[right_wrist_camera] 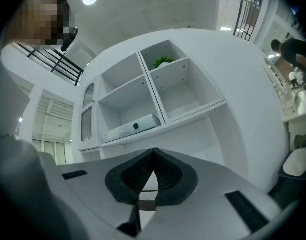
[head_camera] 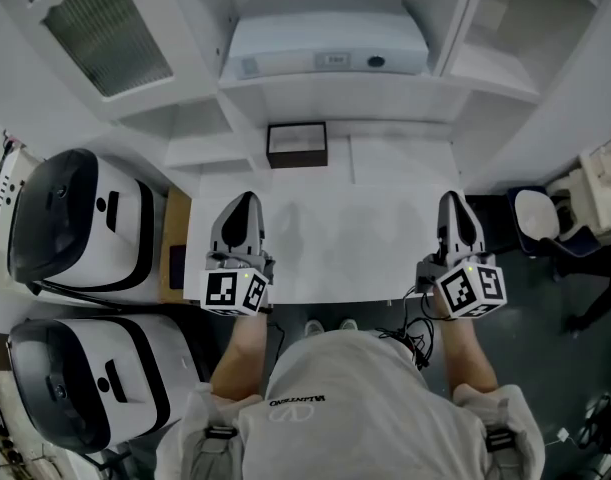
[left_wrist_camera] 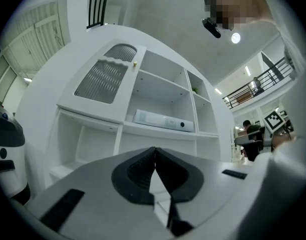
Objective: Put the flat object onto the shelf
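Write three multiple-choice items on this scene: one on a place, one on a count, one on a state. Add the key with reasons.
1. Where is the dark-framed flat object?
A. at the far side of the table, below the shelf with the white box
B. between the left gripper's jaws
C. on the floor

2. How many white-and-black machines stand left of the table?
A. one
B. two
C. four

3. How do both grippers' jaws stand?
A. wide apart
B. shut on the flat object
C. shut and empty

Key: 1 A, the head view shows it there. 2 B, one stands behind the other. 3 C, the pads of the left gripper and right gripper meet with nothing between.
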The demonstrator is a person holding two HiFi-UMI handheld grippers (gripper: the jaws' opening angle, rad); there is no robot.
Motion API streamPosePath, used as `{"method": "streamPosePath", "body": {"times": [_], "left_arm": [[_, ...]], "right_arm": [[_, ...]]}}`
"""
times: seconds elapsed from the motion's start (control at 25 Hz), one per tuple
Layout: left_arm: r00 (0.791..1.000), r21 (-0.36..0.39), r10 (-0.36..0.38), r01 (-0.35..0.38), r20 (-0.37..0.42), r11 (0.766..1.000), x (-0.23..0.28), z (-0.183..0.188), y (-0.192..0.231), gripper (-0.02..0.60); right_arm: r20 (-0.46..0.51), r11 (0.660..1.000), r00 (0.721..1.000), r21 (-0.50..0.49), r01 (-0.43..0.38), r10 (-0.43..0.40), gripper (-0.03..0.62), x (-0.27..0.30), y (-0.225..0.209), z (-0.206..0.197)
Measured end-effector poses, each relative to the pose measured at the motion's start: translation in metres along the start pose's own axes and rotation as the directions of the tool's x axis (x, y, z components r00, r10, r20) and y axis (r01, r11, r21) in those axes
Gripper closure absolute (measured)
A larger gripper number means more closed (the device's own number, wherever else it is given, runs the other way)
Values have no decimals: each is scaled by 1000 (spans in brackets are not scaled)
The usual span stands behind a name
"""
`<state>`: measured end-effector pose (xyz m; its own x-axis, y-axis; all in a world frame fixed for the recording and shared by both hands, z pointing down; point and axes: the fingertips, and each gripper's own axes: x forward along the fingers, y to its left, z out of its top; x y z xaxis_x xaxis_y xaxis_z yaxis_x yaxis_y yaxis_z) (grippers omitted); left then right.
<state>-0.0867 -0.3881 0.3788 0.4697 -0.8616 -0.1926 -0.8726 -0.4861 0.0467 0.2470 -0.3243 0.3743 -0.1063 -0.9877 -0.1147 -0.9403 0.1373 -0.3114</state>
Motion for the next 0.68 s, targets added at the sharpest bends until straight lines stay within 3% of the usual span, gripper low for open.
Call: {"method": "streamPosePath", "body": {"times": [0.68], "left_arm": [[1000, -29, -1, 0, -7, 1000, -6, 1, -6, 577]], "right_arm": [[-10, 1000, 1000, 7, 0, 0, 586, -5, -1, -2]]}}
